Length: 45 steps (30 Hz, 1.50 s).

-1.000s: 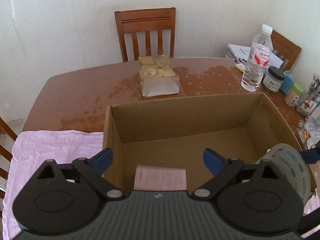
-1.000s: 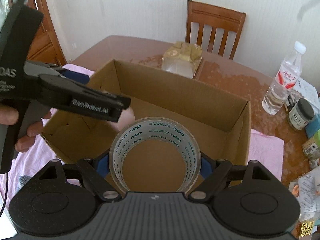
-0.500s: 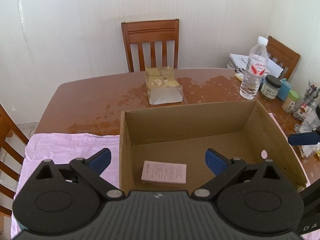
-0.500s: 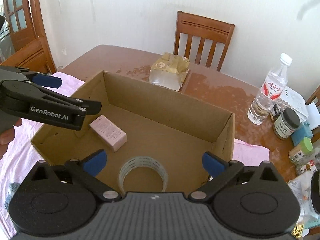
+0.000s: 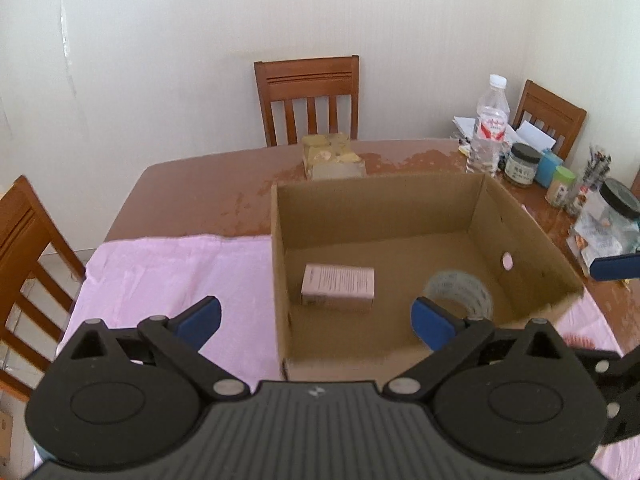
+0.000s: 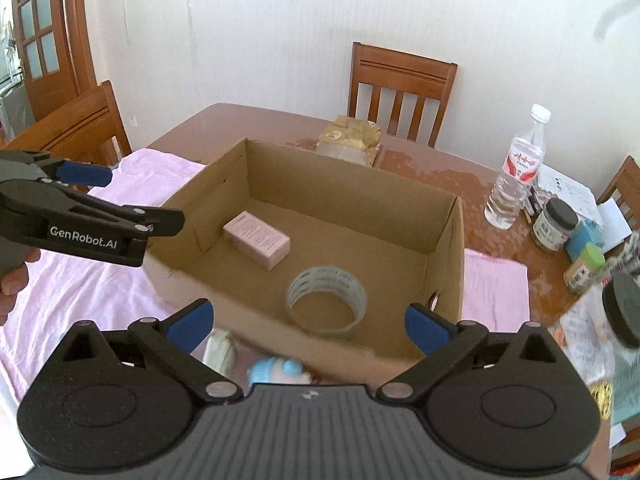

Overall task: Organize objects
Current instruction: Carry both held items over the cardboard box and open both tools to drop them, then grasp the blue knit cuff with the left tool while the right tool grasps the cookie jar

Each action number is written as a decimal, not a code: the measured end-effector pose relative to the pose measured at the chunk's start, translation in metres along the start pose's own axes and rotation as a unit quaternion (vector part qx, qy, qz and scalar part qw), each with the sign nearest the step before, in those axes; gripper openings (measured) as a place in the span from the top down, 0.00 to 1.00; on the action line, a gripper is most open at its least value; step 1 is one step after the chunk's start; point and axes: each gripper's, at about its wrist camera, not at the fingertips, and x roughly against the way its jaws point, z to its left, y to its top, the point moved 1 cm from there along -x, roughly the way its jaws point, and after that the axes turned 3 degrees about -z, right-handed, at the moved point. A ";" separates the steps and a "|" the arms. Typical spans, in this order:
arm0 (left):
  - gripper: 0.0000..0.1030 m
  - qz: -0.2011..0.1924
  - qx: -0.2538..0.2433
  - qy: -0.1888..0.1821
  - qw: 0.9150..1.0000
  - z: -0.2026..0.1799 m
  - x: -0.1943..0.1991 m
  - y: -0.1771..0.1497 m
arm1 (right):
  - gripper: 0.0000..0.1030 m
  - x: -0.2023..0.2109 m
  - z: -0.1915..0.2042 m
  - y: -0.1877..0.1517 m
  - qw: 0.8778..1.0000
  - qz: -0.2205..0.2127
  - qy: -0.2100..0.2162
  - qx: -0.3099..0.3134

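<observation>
The open brown cardboard box (image 6: pixel 440 216) on the pink cloth (image 5: pixel 168 276) has a small pink carton (image 6: pixel 257 239) and a clear roll of sticky tape (image 6: pixel 327 300) lying on its floor. It looks like a drop-off step is done. Next comes picking another thing, maybe the small blue and white toy (image 6: pixel 276 370) just in front of the box. The right gripper (image 6: pixel 306 320) is wide apart and holds nothing. The left gripper (image 5: pixel 316 318) is wide apart too, with nothing in it.

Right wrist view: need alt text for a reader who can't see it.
An open cardboard box on a wooden table holds a pink carton and a clear tape roll. The right gripper hangs open and empty in front; the left gripper, also open, enters from the left.
</observation>
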 end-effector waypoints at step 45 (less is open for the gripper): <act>0.01 0.127 -0.069 -0.062 0.988 0.020 0.013 -0.154 | 0.00 0.017 0.071 -0.131 0.990 0.058 -0.009 -0.132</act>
